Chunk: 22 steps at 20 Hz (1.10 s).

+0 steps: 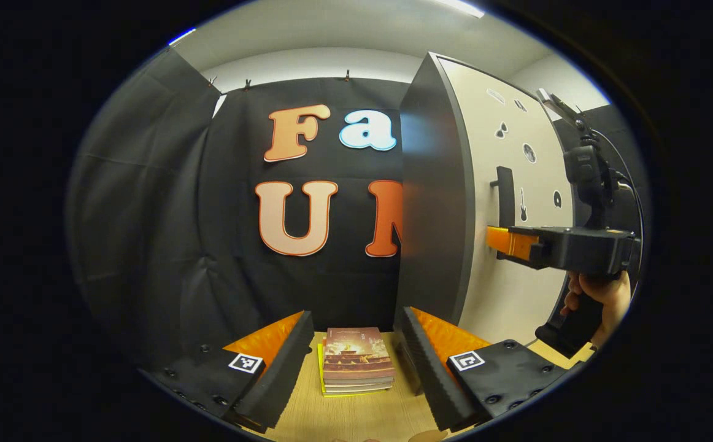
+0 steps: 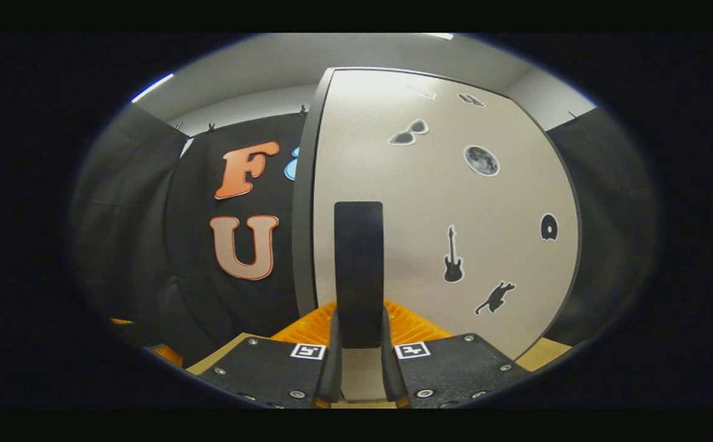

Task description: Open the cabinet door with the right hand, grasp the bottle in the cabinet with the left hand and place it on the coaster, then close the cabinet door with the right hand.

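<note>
Right gripper (image 2: 359, 368): fingers pressed onto both sides of black door handle (image 2: 359, 270), clamping it. Cabinet door (image 2: 442, 202): beige, sticker-covered, closed against dark cabinet side (image 1: 433, 202). Left gripper (image 1: 351, 362): spread wide, holding nothing, above wooden table (image 1: 356, 417), aimed at stacked books (image 1: 356, 367). Bottle: not visible behind door.

Recording booth, black cloth walls (image 1: 148, 202), stickered cabinet (image 2: 430, 202)

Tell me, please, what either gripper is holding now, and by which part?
The right gripper grips the cabinet door by its black handle; the left gripper holds nothing.
</note>
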Each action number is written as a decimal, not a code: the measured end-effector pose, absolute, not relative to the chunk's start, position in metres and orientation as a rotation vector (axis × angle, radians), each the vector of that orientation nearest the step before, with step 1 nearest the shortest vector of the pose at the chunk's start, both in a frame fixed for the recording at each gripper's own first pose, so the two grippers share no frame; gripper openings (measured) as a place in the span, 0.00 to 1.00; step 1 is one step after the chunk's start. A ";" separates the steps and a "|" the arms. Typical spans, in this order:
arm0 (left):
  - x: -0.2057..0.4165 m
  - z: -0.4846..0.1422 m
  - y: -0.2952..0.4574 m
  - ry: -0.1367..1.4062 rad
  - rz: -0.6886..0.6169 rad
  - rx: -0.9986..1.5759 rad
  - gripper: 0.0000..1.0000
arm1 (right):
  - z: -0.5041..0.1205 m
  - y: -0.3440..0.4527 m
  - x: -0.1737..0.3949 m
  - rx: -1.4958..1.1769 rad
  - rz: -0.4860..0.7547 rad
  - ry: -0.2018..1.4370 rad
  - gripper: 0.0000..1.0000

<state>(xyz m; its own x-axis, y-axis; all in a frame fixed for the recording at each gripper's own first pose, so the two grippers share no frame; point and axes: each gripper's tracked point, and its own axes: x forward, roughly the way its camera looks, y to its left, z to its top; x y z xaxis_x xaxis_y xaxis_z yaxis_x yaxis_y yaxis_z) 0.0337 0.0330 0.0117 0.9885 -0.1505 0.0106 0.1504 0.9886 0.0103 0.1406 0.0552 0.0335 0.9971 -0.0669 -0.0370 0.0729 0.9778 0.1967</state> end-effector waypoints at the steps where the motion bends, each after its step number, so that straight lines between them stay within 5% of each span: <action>1: 0.036 0.010 0.033 -0.006 -0.164 0.014 0.95 | 0.034 0.055 0.141 0.200 -0.073 0.026 0.21; 10: 0.048 0.005 0.032 0.017 -0.206 0.025 0.94 | 0.039 0.042 0.087 0.197 -0.111 -0.002 0.10; 22: -0.082 -0.005 -0.025 0.014 -0.052 -0.023 0.94 | 0.041 0.006 -0.015 0.241 0.095 -0.014 0.11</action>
<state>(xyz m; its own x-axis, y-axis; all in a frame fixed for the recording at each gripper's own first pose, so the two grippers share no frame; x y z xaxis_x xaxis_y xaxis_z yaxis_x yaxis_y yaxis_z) -0.0824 -0.0252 -0.0053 0.9985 -0.0526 -0.0131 0.0523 0.9984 -0.0237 -0.0149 0.0058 0.0409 0.9955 0.0920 0.0248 -0.0952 0.9668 0.2373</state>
